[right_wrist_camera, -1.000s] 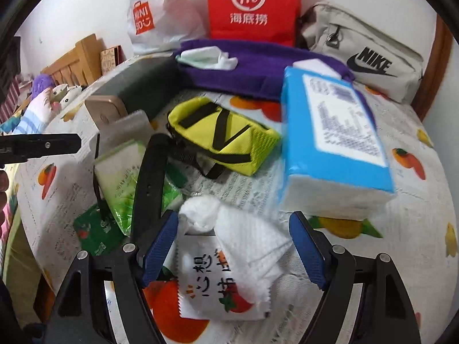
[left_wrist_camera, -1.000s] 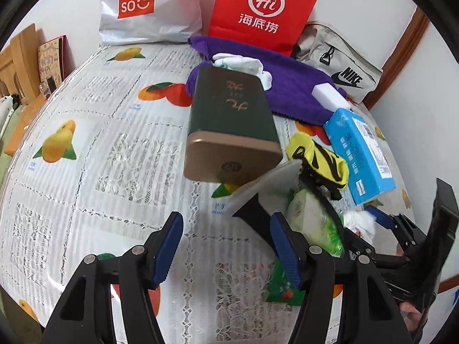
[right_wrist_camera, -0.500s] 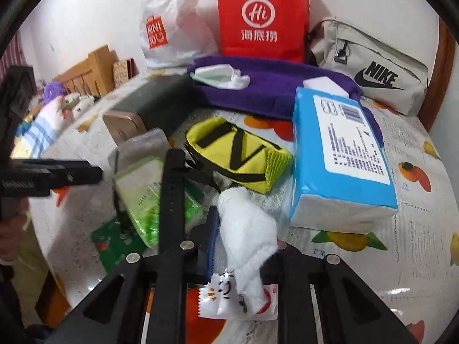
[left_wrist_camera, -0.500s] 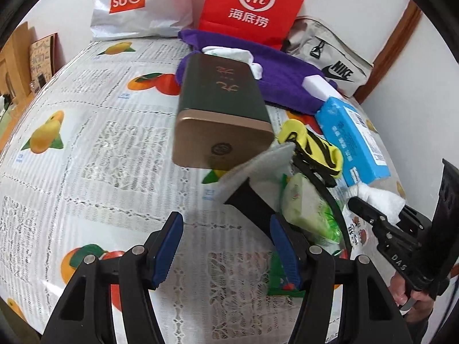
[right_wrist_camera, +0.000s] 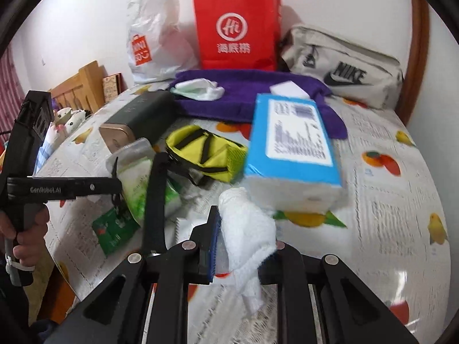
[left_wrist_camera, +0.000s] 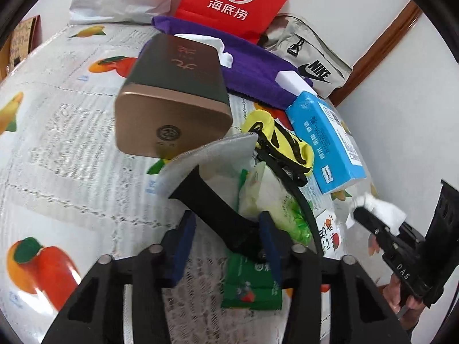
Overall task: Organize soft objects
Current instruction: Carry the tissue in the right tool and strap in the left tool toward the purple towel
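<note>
The right tongs [right_wrist_camera: 243, 246] are clamped on a white cloth [right_wrist_camera: 246, 229], which bunches between the blue pads and hangs down in front of them, lifted clear of the bench [right_wrist_camera: 387, 200]. In the left wrist view the same cloth [left_wrist_camera: 381, 209] shows at the tip of the right tongs [left_wrist_camera: 370, 218], above a small white packet [left_wrist_camera: 330, 229] with red print. The left tongs [left_wrist_camera: 223, 243] stand partly open; a black strap [left_wrist_camera: 212, 197] runs between the pads, and whether either pad touches it cannot be told. Just ahead of them lies a green packet [left_wrist_camera: 252, 283], with a pale green wipes pack [left_wrist_camera: 272, 200] beside it. A dark box [left_wrist_camera: 175, 91] with a bronze end lies on its side near the middle of the bench, a grey pouch [left_wrist_camera: 212, 157] leaning at its foot. A yellow bag [right_wrist_camera: 206, 152] with black straps sits between the box and a blue tissue pack [right_wrist_camera: 292, 140]. Behind these a purple towel [right_wrist_camera: 249, 94] is spread out, carrying a crumpled white rag [right_wrist_camera: 200, 89] and a white block [right_wrist_camera: 289, 89]. Along the wall stand a white shopping bag [right_wrist_camera: 152, 40], a red paper bag [right_wrist_camera: 235, 31] and a grey Nike bag [right_wrist_camera: 344, 68]. The bench wears a cover printed with fruit.
</note>
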The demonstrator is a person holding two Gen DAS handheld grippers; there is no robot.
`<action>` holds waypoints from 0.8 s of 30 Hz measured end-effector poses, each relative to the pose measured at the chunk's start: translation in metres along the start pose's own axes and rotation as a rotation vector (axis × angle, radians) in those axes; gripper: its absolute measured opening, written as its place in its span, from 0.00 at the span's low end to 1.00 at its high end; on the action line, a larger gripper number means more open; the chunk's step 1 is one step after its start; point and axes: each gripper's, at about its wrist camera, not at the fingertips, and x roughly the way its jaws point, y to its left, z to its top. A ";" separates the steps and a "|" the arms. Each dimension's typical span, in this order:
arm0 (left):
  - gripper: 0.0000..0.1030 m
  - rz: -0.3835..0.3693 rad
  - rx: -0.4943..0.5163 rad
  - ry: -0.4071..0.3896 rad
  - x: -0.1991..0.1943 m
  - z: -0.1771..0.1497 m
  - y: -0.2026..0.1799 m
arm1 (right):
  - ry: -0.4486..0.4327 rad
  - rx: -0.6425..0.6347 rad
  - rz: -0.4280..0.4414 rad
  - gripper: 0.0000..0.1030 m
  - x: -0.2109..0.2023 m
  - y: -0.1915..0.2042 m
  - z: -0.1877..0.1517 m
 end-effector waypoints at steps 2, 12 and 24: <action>0.35 0.022 0.032 -0.008 0.003 0.000 -0.005 | 0.008 0.012 -0.007 0.17 0.001 -0.005 -0.004; 0.26 0.095 0.026 -0.031 -0.023 0.003 0.010 | 0.002 0.066 0.001 0.17 0.000 -0.019 -0.009; 0.25 0.162 0.026 -0.076 -0.048 0.002 0.018 | 0.001 0.099 -0.023 0.17 -0.008 -0.033 -0.018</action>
